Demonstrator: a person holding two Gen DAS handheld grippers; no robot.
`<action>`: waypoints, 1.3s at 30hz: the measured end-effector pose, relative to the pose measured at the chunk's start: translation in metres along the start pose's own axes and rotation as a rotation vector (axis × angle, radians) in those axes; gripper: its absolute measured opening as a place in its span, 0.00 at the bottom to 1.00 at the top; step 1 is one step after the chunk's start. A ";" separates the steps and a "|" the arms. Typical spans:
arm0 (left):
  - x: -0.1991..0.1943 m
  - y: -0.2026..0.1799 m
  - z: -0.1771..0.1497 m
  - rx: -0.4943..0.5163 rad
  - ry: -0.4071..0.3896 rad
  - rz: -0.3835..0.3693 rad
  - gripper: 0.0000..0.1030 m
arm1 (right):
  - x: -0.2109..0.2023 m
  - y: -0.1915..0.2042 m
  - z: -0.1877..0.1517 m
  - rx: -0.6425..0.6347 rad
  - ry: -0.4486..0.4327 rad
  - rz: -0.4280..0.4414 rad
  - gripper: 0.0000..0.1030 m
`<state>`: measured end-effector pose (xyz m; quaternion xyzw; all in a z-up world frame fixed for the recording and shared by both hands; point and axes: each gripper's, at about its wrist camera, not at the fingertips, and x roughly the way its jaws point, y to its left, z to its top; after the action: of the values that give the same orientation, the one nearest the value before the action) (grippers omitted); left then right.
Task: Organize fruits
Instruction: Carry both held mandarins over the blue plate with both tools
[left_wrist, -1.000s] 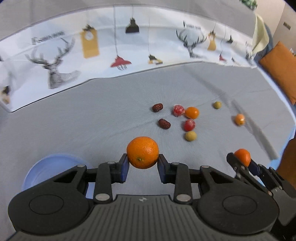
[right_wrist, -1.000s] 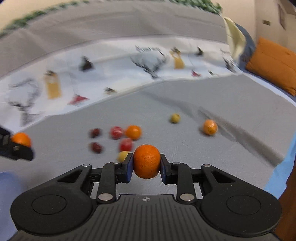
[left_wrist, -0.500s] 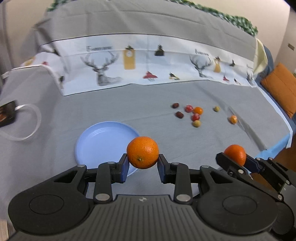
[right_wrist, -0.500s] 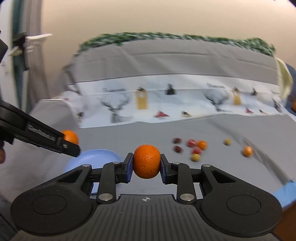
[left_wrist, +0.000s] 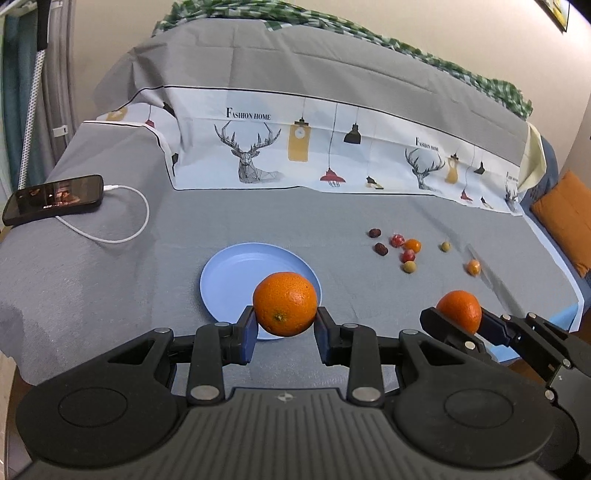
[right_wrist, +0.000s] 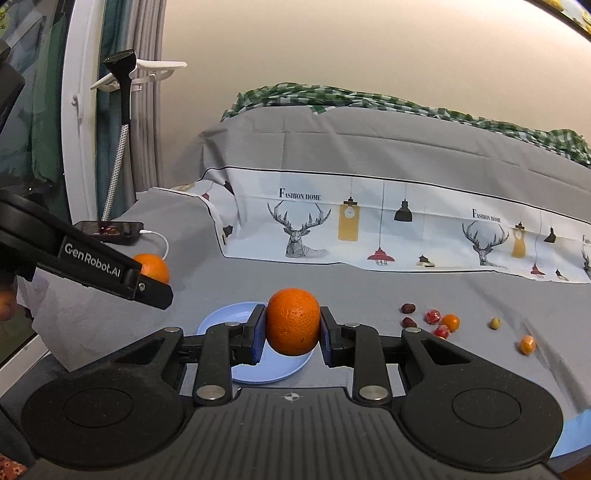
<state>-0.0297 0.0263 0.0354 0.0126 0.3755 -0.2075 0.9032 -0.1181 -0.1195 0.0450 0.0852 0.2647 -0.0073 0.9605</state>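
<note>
Left gripper (left_wrist: 285, 326): closed on an orange (left_wrist: 285, 303), held above the near right rim of the blue plate (left_wrist: 236, 273).
Right gripper (right_wrist: 292, 332): clamped on a second orange (right_wrist: 293, 320), in the air over the plate's near side.
Step in hand: probably carrying both oranges to the plate.
Doing it well: lower each close to the dish before opening; set them apart, away from the rim, so neither rolls.
Small fruits (left_wrist: 404, 249): scattered on the grey cloth (left_wrist: 369, 206), far right of the plate.
Phone (left_wrist: 53, 199): far left, cabled.
</note>
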 end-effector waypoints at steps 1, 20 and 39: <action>-0.001 0.000 0.000 -0.003 -0.004 0.000 0.35 | 0.000 0.001 0.000 -0.002 -0.001 -0.001 0.29; 0.031 0.017 0.004 -0.035 0.040 0.026 0.35 | 0.032 0.001 -0.003 0.009 0.085 0.014 0.29; 0.169 0.032 0.038 -0.005 0.195 0.040 0.35 | 0.181 0.010 -0.017 0.020 0.296 0.026 0.29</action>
<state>0.1150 -0.0129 -0.0575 0.0381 0.4619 -0.1861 0.8664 0.0300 -0.1017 -0.0601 0.0983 0.4024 0.0153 0.9101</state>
